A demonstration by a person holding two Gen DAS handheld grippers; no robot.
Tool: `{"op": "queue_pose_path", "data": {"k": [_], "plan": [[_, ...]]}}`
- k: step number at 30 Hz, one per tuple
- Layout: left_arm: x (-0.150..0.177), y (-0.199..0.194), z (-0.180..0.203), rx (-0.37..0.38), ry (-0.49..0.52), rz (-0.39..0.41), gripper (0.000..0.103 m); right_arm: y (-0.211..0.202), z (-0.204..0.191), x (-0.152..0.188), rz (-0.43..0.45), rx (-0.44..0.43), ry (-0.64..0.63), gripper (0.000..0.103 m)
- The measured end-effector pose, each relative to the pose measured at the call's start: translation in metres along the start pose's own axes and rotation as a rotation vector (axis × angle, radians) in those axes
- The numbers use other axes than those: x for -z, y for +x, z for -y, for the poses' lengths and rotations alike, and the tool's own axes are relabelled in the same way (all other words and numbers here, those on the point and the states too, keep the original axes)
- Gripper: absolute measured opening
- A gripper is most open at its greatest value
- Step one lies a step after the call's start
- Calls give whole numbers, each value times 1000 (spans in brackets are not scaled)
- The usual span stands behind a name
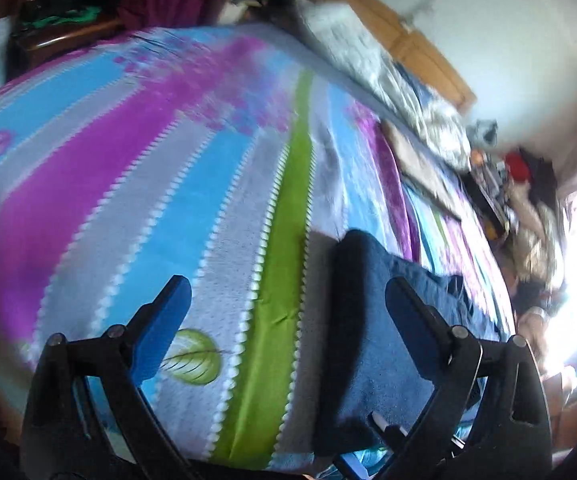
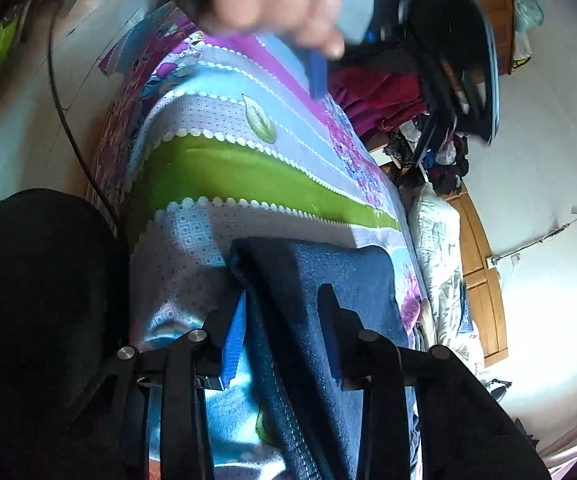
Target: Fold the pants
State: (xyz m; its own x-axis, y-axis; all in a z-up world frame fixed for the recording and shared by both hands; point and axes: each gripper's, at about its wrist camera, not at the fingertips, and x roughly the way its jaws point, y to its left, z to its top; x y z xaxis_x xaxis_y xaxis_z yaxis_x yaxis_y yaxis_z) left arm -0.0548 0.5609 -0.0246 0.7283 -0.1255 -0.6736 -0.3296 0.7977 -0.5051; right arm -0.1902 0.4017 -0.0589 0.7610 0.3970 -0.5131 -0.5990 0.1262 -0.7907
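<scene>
One pair of dark blue denim pants lies on the striped bedsheet with its blue, purple, grey and green bands, near the bed's edge, and I see a stitched seam running along a fold. I read no brand, label or writing anywhere on the fabric. My right gripper straddles a raised fold of the pants with its blue-padded jaws partly apart; whether the pads actually pinch the cloth I cannot tell. My left gripper hangs over the sheet with jaws wide apart, holding nothing, the pants beside its right finger. In the right wrist view a blurred hand grips that left gripper at the top. A crumpled pale quilt lies along the wooden headboard. Clutter beyond the bed is too smeared to identify.
</scene>
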Motion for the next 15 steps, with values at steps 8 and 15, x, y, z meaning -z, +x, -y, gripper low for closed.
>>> {"op": "queue_pose_path", "data": {"k": [8, 15], "plan": [[-7, 19, 15, -9, 61, -75, 97, -1, -10, 4, -2, 48, -69, 37], [-16, 48, 35, 183, 121, -179, 94, 9, 1, 1, 8, -20, -12, 25]]}}
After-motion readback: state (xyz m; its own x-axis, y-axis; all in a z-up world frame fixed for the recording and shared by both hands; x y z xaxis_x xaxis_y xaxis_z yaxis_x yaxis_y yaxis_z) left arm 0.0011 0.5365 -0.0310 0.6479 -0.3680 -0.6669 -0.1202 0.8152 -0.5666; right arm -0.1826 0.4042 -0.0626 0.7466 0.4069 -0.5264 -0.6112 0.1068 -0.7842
